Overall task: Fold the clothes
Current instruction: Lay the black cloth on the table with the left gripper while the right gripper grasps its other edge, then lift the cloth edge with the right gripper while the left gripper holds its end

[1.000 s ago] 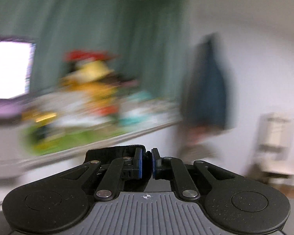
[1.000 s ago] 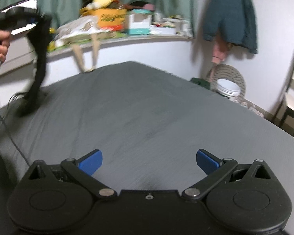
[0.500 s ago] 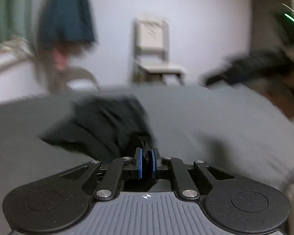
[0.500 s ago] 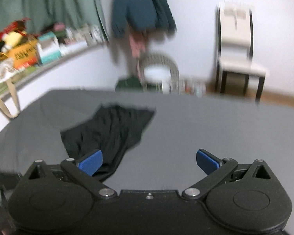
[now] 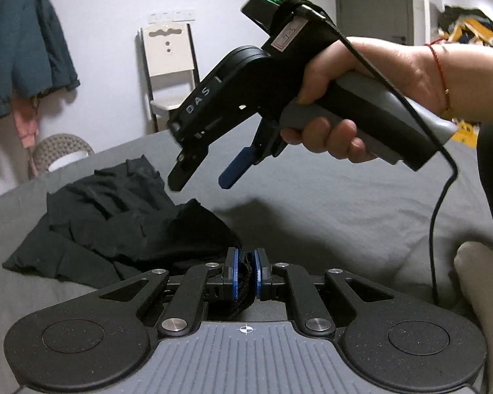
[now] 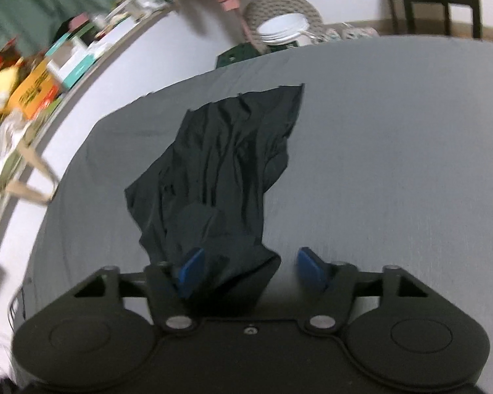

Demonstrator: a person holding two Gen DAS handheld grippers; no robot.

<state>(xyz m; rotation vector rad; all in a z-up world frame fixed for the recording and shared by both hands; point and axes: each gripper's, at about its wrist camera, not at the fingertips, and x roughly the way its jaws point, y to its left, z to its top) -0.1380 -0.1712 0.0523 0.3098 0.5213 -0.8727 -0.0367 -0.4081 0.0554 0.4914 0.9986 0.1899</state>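
Grey bed sheet (image 5: 312,210) underfoot, white wall behind. Black garment (image 5: 115,216) lying crumpled on the sheet, one bunched edge lifted off it and pinched between the blue pads (image 5: 235,274) of the left gripper (image 5: 245,274), jaws closed tight on the cloth. From the right wrist camera, same garment (image 6: 226,164) spread long and wrinkled away toward the far edge of the bed, near end rising in a dark fold between the fingers of the right gripper (image 6: 249,267). Jaws there standing wide apart, left blue pad (image 6: 190,267) against or just beside the fabric, right pad clear of it; nothing gripped.

Right gripper (image 5: 210,170) also seen from the left camera, hanging above the garment, tilted nose-down, fingers apart. Held pistol-style by a bare hand (image 5: 355,98), fingers wrapped round the grey handle, red thread at the wrist, black cable (image 5: 440,197) trailing down to the sheet.

Further out: white chair (image 5: 171,72) against the wall, dark teal jacket (image 5: 26,49) hanging at left, woven basket (image 5: 60,151) below it. Cluttered shelf (image 6: 49,75) along the wall, blurred, beside green curtains (image 6: 49,6).
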